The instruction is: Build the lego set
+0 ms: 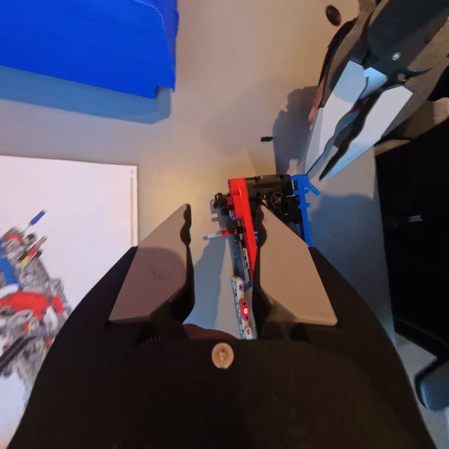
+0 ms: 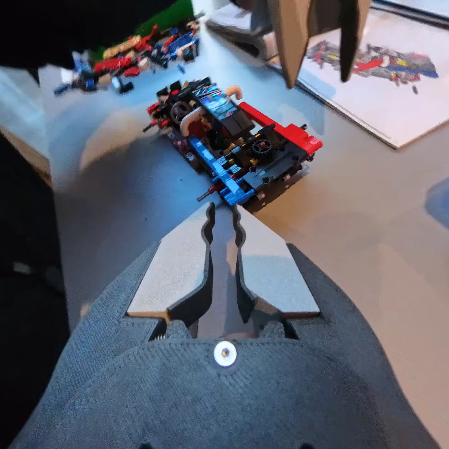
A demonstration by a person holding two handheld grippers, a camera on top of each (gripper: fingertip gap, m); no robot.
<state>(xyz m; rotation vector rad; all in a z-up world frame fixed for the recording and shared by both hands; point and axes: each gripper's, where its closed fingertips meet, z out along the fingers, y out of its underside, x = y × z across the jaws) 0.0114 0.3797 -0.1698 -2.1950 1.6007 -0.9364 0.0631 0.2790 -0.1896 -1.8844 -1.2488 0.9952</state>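
Two hand-held grippers were over the counter (image 2: 352,218), and both were working near the half-built lego car (image 2: 233,138). The car sat in the middle of the counter, between the loose pile of lego pieces (image 2: 136,60) at the far left edge and the open instruction book (image 2: 379,97) at the far right edge. A blue bin (image 1: 85,46) stood near another edge.

The left hand-held gripper (image 1: 223,218) was wide open. Its two fingers stood on either side of the car's red side beam (image 1: 245,218), but it was not squeezing anything. One finger looked very close to the beam; I could not tell if it touched.

The right hand-held gripper (image 2: 223,209) was open only a little, with a thin gap between its wavy fingers. It held nothing. Its tips were just beside the blue end of the car (image 2: 233,192).

Here is what I think could go wrong. If the left hand-held gripper shut too hard on the thin red beam, the beam might pop off. If the right one bumped the blue end, the whole car could slide or tip, because nothing was holding it down. The little red pin (image 2: 211,190) sticking out at that end could get knocked loose too. A small black piece (image 1: 266,139) lay alone on the counter and could be swept away.
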